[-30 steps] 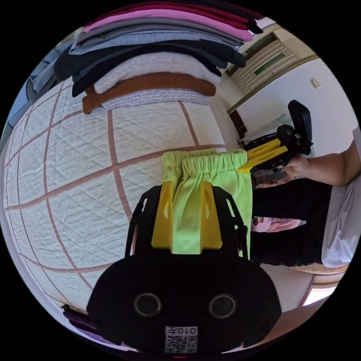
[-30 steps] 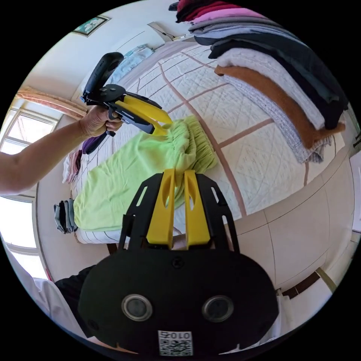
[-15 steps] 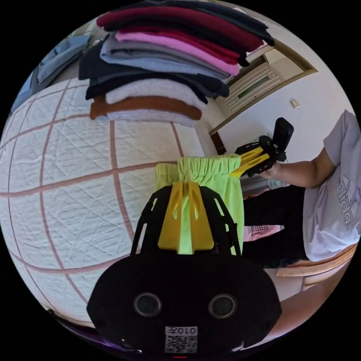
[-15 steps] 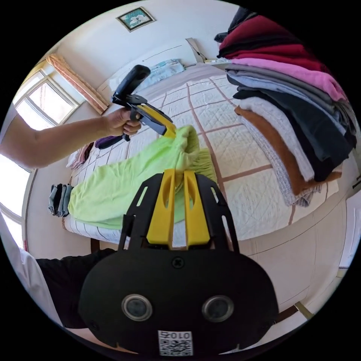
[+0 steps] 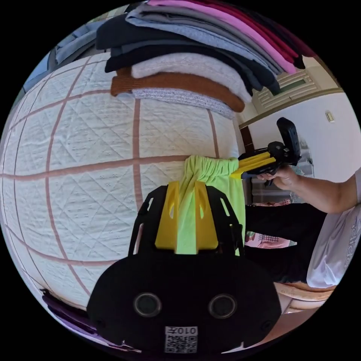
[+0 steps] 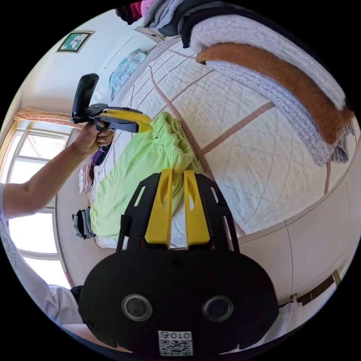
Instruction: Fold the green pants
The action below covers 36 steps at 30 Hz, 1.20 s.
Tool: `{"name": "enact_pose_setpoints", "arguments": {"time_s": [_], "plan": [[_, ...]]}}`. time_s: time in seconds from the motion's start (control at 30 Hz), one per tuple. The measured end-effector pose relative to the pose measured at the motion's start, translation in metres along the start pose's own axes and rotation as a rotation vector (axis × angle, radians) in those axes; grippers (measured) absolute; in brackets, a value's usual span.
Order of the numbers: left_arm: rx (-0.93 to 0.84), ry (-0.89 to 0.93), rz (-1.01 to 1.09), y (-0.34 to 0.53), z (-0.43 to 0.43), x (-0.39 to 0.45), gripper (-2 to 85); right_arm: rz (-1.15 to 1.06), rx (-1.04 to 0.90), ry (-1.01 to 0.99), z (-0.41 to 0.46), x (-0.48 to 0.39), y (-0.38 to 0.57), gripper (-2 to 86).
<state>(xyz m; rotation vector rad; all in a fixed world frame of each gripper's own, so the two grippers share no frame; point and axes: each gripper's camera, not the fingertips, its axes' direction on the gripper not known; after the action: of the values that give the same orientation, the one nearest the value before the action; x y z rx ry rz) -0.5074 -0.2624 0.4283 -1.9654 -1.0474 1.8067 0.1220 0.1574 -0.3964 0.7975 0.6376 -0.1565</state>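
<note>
The green pants [image 6: 124, 173] lie along the quilted bed, legs trailing away from their gathered elastic waistband [image 5: 210, 167]. My left gripper [image 5: 187, 184] is shut on one end of that waistband, with a band of green cloth running down between its yellow jaws. In the right gripper view the left gripper [image 6: 146, 126] sits in a hand, lifting the waistband corner off the bed. My right gripper [image 6: 176, 172] is shut on the near end of the waistband. In the left gripper view the right gripper [image 5: 235, 171] pinches the waistband's far end beyond the bed's edge.
A tall stack of folded clothes [image 5: 180, 56] [image 6: 282, 64] stands on the white quilted bed cover [image 5: 75, 150] just past the waistband. A small pile of dark folded items [image 6: 81, 223] lies by the pants' leg ends. A person's arm [image 5: 323, 191] reaches in.
Both views have swung and the clothes stack looms closer. The extra fold of waistband beside my left jaws has gone, leaving one bunch stretched between the grippers. Both grips hold.
</note>
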Motion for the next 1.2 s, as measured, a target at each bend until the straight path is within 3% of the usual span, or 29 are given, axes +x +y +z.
{"name": "enact_pose_setpoints", "arguments": {"time_s": [0.17, 0.47, 0.67, 0.9, 1.03, 1.2], "plan": [[0.262, -0.169, -0.201, 0.055, -0.092, 0.047, 3.6, 0.101, 0.095, 0.047, -0.007, -0.002, 0.015, 13.6], [0.217, -0.084, -0.408, 0.087, -0.111, 0.148, 1.2, 0.294, 0.057, -0.014, 0.064, -0.012, 0.007, 12.1], [0.303, 0.013, -0.540, 0.095, -0.174, 0.159, 0.5, 0.433, 0.020, -0.007, 0.097, -0.024, 0.004, 9.2], [0.417, -0.034, -0.690, 0.128, -0.275, 0.159, 0.2, 0.023, -0.007, 0.421, 0.122, -0.154, 0.016, 7.3], [0.495, -0.067, -0.742, 0.168, -0.348, 0.169, 1.0, -0.375, 0.021, 0.399, 0.146, -0.254, 0.034, 7.0], [0.597, -0.070, -0.865, 0.241, -0.426, 0.185, 3.4, -0.851, -0.018, 0.180, 0.228, -0.416, 0.109, 6.9]]}}
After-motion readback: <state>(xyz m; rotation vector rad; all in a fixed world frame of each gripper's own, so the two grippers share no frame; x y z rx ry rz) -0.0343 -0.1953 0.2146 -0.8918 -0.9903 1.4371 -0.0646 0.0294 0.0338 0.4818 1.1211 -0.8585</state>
